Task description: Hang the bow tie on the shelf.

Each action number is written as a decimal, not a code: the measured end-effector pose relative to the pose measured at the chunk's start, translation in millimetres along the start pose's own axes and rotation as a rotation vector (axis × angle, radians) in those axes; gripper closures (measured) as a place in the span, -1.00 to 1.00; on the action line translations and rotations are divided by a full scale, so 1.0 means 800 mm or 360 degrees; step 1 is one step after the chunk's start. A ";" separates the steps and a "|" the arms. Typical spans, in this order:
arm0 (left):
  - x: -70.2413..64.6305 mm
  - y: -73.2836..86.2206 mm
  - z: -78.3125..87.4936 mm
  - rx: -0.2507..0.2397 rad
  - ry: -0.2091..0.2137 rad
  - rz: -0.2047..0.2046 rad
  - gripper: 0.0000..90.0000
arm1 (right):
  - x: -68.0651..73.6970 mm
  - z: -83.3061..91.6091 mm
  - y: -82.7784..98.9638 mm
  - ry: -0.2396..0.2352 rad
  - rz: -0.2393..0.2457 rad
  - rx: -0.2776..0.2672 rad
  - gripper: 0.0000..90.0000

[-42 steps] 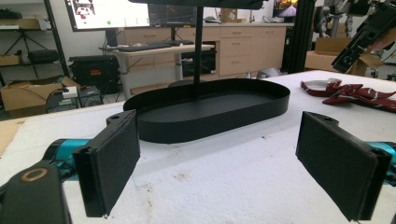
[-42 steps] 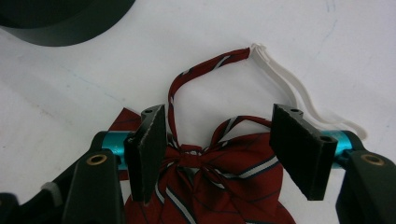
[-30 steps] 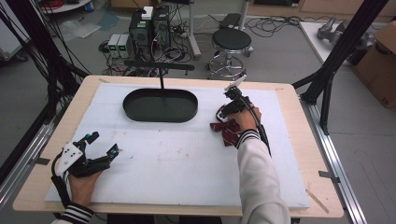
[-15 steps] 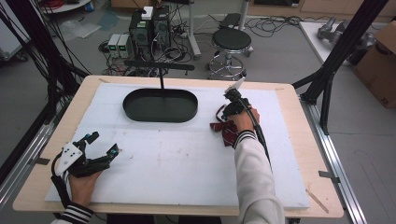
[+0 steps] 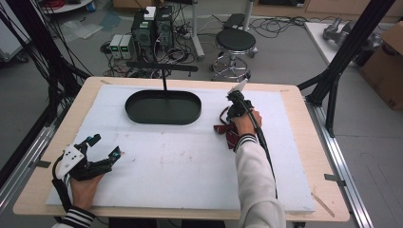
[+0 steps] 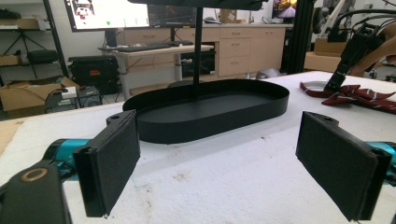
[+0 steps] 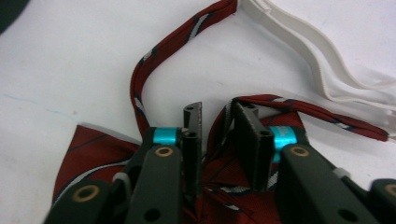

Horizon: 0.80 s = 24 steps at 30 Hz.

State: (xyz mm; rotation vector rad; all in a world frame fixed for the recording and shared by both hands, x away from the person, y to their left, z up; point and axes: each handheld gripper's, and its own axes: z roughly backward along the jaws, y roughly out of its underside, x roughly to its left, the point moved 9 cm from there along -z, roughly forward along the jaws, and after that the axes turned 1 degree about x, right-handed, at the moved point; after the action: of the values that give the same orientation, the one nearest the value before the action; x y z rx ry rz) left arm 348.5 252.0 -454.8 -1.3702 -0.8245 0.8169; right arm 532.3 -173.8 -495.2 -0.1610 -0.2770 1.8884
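The right hand-held gripper point(image 7: 217, 122) has just been closing its jaws around the bow tie's point(image 7: 93, 154) middle knot, directly below it on the tabletop point(image 5: 180, 175). The left hand-held gripper point(image 6: 233, 158) rests spread wide, far away.

I am looking into a robotics lab or research workshop; the desk point(image 5: 304, 156) is a plywood slab topped with white foam board, boxed in by black aluminium framing point(image 5: 349, 52); behind it on the grey floor sit computer towers point(image 5: 154, 23) in a tangle of cables point(image 5: 280, 23), with a round black stool point(image 5: 236, 40) close by; a cardboard box point(image 5: 387, 66) stands off to the right; from the left gripper view I see monitors point(image 6: 133, 11) lit on an office desk, wooden drawer cabinets point(image 6: 236, 51) and shelving along the far wall.
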 end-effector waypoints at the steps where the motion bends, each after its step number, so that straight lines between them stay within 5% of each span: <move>1: 0.000 0.000 0.000 -0.0002 -0.0002 0.0002 -0.69 | -0.001 0.000 0.000 0.0030 0.0005 0.0007 0.74; 9: 0.000 0.000 0.000 -0.0002 -0.0001 0.0003 -0.69 | 0.004 0.000 0.000 0.0146 0.0090 0.0037 0.95; 24: 0.000 0.000 0.000 -0.0001 -0.0001 0.0005 -0.69 | 0.002 0.018 -0.007 0.0094 0.0102 -0.0095 0.96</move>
State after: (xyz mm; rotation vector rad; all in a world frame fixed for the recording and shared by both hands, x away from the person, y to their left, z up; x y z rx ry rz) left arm 348.4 252.0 -454.8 -1.3721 -0.8232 0.8194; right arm 533.3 -171.9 -480.1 -0.2683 -0.2916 1.9361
